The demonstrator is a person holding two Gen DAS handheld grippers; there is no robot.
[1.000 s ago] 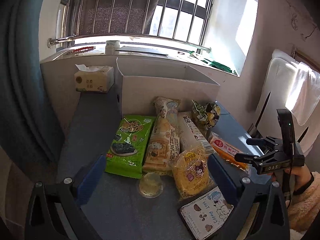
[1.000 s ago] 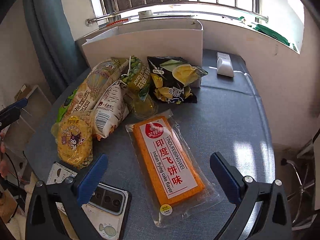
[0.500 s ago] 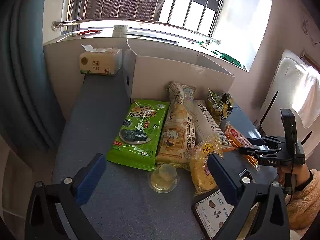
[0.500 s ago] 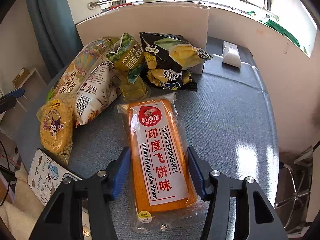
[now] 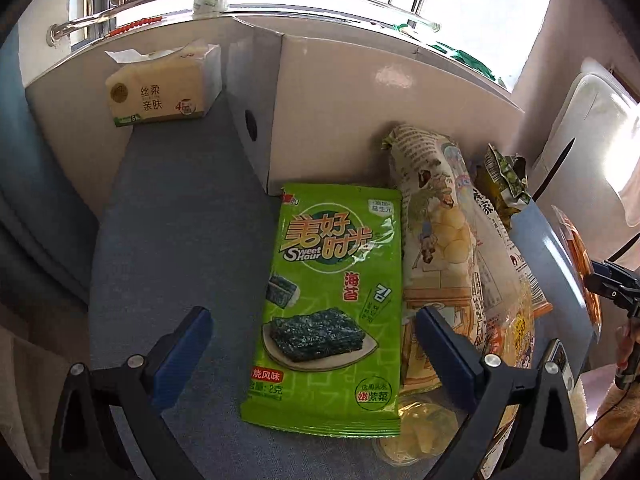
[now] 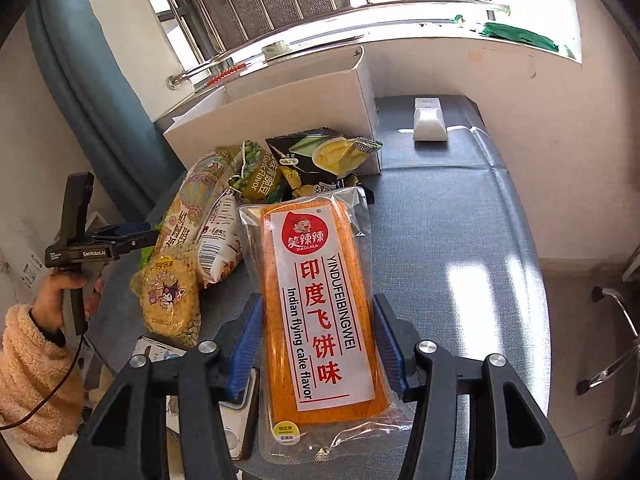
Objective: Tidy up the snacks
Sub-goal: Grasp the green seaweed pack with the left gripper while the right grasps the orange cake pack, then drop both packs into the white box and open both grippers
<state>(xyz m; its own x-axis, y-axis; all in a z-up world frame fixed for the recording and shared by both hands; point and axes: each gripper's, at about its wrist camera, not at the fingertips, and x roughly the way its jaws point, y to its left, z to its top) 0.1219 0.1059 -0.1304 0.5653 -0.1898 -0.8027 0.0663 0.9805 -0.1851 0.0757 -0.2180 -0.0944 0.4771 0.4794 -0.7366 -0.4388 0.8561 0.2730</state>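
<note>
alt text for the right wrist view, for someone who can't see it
The right gripper is clamped on the sides of an orange Indian flying cake flavor packet, lifted above the grey table. Behind lie more snack bags in front of a white cardboard box. At left, a hand holds the left gripper.

Hidden behind the front wall of the white cardboard box: its inside, in both views. Cut off by the right edge of the left wrist view: most of the orange flying-cake packet. Half covered by the seaweed bag and a finger: the clear jelly cup. Tucked under the right gripper: part of a phone. Too blurred to read: small print on the white snack bag.
</note>
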